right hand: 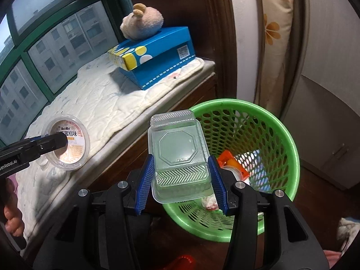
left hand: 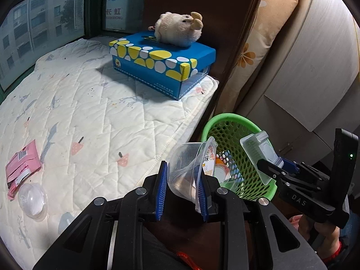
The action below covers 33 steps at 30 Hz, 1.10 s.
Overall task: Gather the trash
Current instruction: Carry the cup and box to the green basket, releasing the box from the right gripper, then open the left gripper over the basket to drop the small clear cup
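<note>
My left gripper (left hand: 182, 191) is shut on a clear plastic cup (left hand: 186, 166) with a printed lid, held tilted just past the edge of the quilted mat (left hand: 101, 112) and beside the green mesh basket (left hand: 227, 115). The right wrist view shows the cup's lid (right hand: 67, 144) with the left gripper (right hand: 56, 142) across it. My right gripper (right hand: 182, 184) is shut on a clear plastic clamshell box (right hand: 177, 155), held over the near rim of the basket (right hand: 290, 148). The left wrist view shows that box (left hand: 258, 155) and the right gripper (left hand: 279, 166) above the basket. Trash lies in the basket's bottom.
A pink wrapper (left hand: 22, 164) and a clear dome lid (left hand: 32, 199) lie on the mat at the near left. A blue spotted box (left hand: 162, 65) with a plush toy (left hand: 180, 29) on top stands at the far end. Dark wooden frame and a flowered pillow (left hand: 258, 51) rise behind the basket.
</note>
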Tool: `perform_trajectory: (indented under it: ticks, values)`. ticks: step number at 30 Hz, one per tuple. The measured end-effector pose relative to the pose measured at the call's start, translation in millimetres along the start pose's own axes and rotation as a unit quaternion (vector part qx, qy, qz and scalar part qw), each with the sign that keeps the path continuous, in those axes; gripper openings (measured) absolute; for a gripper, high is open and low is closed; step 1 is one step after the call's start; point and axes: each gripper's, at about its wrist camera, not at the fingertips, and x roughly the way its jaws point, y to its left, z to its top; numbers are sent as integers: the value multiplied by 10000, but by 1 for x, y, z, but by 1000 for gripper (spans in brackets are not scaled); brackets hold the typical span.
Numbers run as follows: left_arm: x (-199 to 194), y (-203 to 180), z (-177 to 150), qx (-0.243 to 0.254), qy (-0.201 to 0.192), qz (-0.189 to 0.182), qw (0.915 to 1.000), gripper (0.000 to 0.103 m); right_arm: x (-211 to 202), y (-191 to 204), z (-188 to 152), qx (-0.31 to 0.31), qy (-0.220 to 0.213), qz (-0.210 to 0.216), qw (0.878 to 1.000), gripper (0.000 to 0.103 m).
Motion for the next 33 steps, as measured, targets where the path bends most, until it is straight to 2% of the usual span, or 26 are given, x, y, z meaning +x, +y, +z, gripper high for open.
perform_trajectory:
  ticks: [12,17,33]
  values:
    - [18,-39,13,385,102,-107,9991,24,-8,-50,-7,508,8,-294,9983,50]
    - [25,-52,17,533,152,-124,9984,24,-13,-62,-8,700,-43,-346,9969,55]
    - [62,-91,17,818,466,-260,9952,24,-40,-74,-17,821,-271,-404,9954,60]
